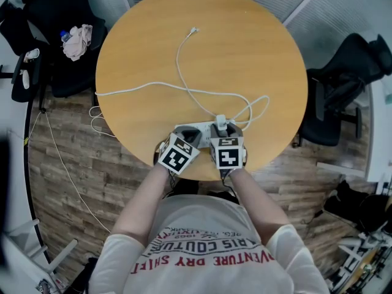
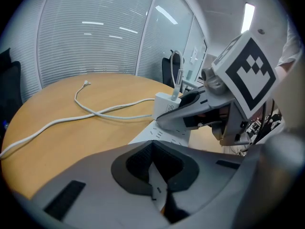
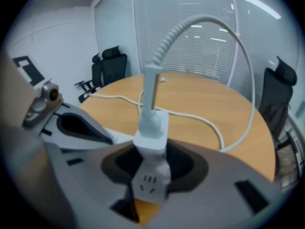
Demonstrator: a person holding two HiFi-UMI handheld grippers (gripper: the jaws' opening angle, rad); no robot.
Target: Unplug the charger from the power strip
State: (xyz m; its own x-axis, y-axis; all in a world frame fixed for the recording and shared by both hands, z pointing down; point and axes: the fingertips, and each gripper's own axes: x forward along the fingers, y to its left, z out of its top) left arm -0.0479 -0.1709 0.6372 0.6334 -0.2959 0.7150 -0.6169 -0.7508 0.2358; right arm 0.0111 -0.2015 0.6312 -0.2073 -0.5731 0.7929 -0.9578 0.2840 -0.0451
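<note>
Currently both grippers sit at the power strip (image 1: 195,128), near edge of the round tabletop (image 1: 245,54).
Marker cubes (image 1: 179,155) hide the power strip's near end from above. Left gripper (image 2: 159,194) pitched down, fingers (image 2: 138,163) narrow, pinching the power strip's end. Right gripper (image 3: 150,185) pitched down, wide on the upright charger (image 3: 152,128), still plugged in; prongs unseen.
</note>
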